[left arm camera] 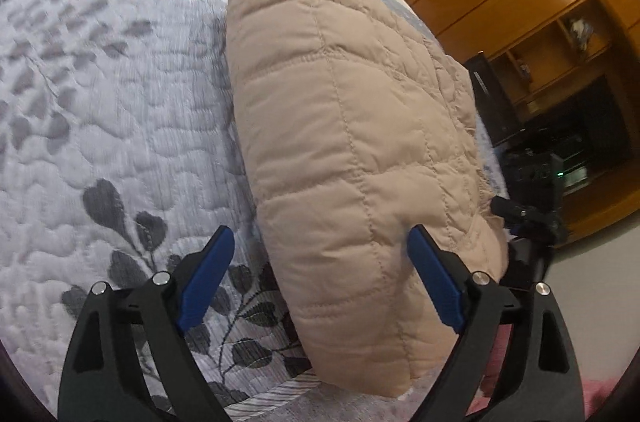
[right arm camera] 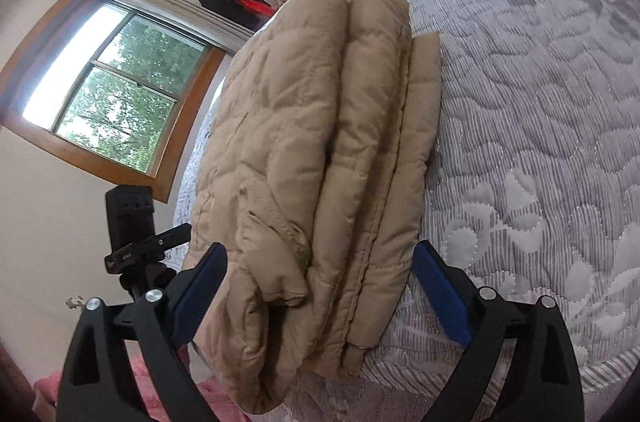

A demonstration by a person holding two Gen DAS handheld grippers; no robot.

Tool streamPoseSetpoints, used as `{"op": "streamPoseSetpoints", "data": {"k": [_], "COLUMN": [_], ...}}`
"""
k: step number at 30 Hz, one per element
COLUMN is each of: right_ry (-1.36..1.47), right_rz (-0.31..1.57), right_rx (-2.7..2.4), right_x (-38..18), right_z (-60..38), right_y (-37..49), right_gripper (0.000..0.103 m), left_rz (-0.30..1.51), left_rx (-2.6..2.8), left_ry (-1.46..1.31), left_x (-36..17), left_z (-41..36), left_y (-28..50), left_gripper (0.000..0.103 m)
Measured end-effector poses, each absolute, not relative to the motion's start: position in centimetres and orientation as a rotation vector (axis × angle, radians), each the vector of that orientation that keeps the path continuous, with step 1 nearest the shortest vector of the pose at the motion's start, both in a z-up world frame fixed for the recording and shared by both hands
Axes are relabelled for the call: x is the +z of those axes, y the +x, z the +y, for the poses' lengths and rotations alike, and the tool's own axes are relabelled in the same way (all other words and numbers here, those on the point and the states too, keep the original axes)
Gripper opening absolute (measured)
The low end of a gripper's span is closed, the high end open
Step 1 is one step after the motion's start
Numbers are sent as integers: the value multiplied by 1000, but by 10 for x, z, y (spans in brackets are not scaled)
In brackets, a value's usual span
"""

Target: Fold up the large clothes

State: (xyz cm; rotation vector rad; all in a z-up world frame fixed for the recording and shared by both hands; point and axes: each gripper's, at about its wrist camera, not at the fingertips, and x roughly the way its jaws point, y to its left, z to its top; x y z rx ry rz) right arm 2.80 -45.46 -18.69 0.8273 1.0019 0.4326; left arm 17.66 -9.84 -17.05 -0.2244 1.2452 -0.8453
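A beige quilted puffer jacket (left arm camera: pixel 352 126) lies folded into a thick stack on a grey leaf-patterned bedspread (left arm camera: pixel 120 110). My left gripper (left arm camera: pixel 320 242) is open, its blue pads (left arm camera: pixel 208 274) spread wide, one over the bedspread and one against the jacket's near end. In the right wrist view the same jacket (right arm camera: pixel 312 162) shows its layered folded edges. My right gripper (right arm camera: pixel 320 258) is open, its pads (right arm camera: pixel 440 290) standing on either side of the jacket's near end without closing on it.
The bed's edge runs along the bottom, with pink fabric (right arm camera: pixel 216 398) below it. A camera on a black tripod (right arm camera: pixel 132 222) stands beside the bed; it also shows in the left wrist view (left arm camera: pixel 532 182). Wooden cabinets (left arm camera: pixel 540 2) and a window (right arm camera: pixel 112 82) line the walls.
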Motion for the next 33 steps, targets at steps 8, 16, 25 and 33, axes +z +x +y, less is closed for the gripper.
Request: {"op": "streamPoseSetpoints", "data": {"k": [8, 16, 25, 33], "right_ry": [840, 817, 727, 604], "right_rz": [1024, 1027, 979, 900], "right_rx": [465, 483, 510, 492], "right_x": [-208, -207, -188, -149], "right_z": [-462, -460, -439, -424], "right_y": [30, 44, 44, 32], "right_gripper": [96, 97, 58, 47], "left_rz": [1320, 1327, 1229, 1131], "left_rx": [-949, -982, -974, -971], "left_ry": [-337, -324, -256, -252], "left_x": [-193, -195, -180, -157], "left_z": [-108, -130, -137, -133], "left_y": [190, 200, 181, 170], "left_gripper": [91, 93, 71, 56]}}
